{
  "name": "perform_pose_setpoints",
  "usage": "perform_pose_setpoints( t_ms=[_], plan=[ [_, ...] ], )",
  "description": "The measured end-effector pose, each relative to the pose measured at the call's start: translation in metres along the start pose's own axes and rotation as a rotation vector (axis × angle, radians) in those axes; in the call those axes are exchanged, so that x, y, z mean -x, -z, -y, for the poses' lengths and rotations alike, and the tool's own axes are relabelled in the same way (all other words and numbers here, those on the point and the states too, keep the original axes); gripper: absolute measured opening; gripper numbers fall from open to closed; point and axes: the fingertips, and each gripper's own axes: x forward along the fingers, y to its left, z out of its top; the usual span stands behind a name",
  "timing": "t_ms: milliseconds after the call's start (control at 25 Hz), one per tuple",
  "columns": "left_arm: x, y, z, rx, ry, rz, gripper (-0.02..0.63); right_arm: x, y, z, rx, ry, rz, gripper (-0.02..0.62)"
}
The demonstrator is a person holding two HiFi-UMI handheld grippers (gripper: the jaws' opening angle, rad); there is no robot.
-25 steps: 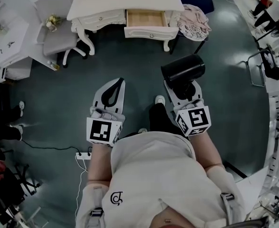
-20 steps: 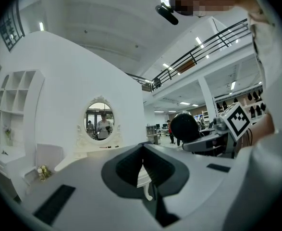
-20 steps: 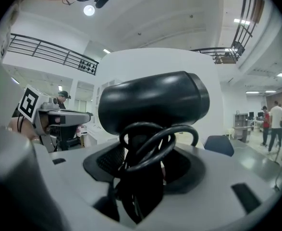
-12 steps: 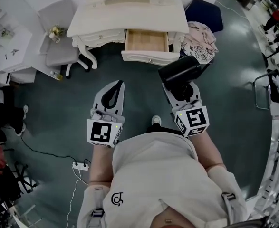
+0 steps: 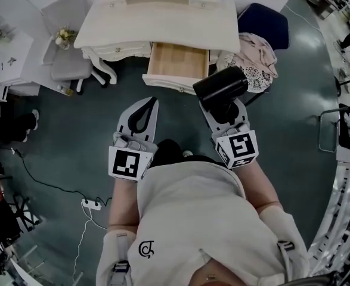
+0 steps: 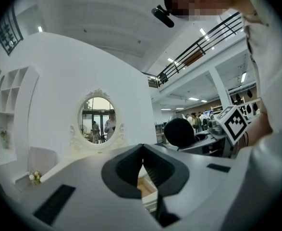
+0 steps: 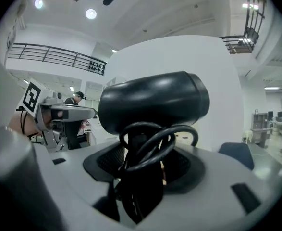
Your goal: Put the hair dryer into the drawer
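The open drawer (image 5: 177, 61) is seen nearer than 1 second earlier, the hair dryer (image 5: 220, 87) is carried toward it, still outside, pinched by its handle in the right gripper (image 5: 224, 108), the left gripper (image 5: 140, 113) is pressed together and empty, and a lowering into the drawer is called for next.

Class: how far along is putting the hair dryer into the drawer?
Done: the drawer stands open, and the right gripper grips the hair dryer by its handle. In hand: the dryer is held short of the drawer. Left: setting it inside and letting go.
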Motion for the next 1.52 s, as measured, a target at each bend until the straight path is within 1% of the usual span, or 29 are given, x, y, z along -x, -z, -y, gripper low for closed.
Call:
perform_pose_setpoints(
  t_ms=[120, 280, 400, 600, 720, 880, 1000, 1080, 1160, 1240, 1400, 1440, 1520],
  plan=[
    [-0.023, 0.005, -0.012, 0.007, 0.008, 0.003, 0.014, -0.025, 0.008, 0.014, -0.013, -0.012, -0.016, 0.247],
    [-0.058, 0.02, -0.045, 0.034, 0.017, -0.007, 0.014, -0.066, 0.017, 0.025, -0.003, -0.023, -0.039, 0.247],
    [-0.088, 0.026, -0.07, 0.05, 0.049, -0.001, 0.014, -0.101, 0.019, 0.032, -0.016, -0.035, -0.053, 0.247],
    [-0.138, 0.031, -0.113, 0.047, 0.11, 0.007, 0.014, -0.161, 0.028, 0.045, -0.001, -0.044, -0.104, 0.247],
    [-0.162, 0.039, -0.137, 0.045, 0.139, 0.015, 0.014, -0.195, 0.043, 0.047, 0.001, -0.079, -0.144, 0.247],
    [-0.191, 0.062, -0.161, 0.032, 0.174, 0.007, 0.014, -0.243, 0.076, 0.052, 0.007, -0.13, -0.216, 0.247],
    [-0.199, 0.085, -0.172, 0.021, 0.203, -0.033, 0.014, -0.268, 0.106, 0.047, 0.006, -0.184, -0.287, 0.249],
    [-0.205, 0.101, -0.181, 0.025, 0.208, -0.057, 0.014, -0.281, 0.132, 0.045, 0.022, -0.222, -0.349, 0.249],
    [-0.212, 0.115, -0.188, 0.052, 0.206, -0.068, 0.014, -0.294, 0.163, 0.044, 0.047, -0.266, -0.426, 0.249],
    [-0.217, 0.129, -0.194, 0.057, 0.212, -0.082, 0.014, -0.303, 0.196, 0.041, 0.079, -0.317, -0.516, 0.249],
    [-0.22, 0.154, -0.205, -0.007, 0.234, -0.147, 0.014, -0.309, 0.256, 0.034, 0.131, -0.433, -0.706, 0.25],
    [-0.22, 0.159, -0.208, -0.008, 0.233, -0.156, 0.014, -0.309, 0.266, 0.032, 0.146, -0.466, -0.743, 0.25],
    [-0.219, 0.168, -0.215, 0.05, 0.208, -0.163, 0.014, -0.312, 0.284, 0.027, 0.169, -0.529, -0.801, 0.25]
  ],
)
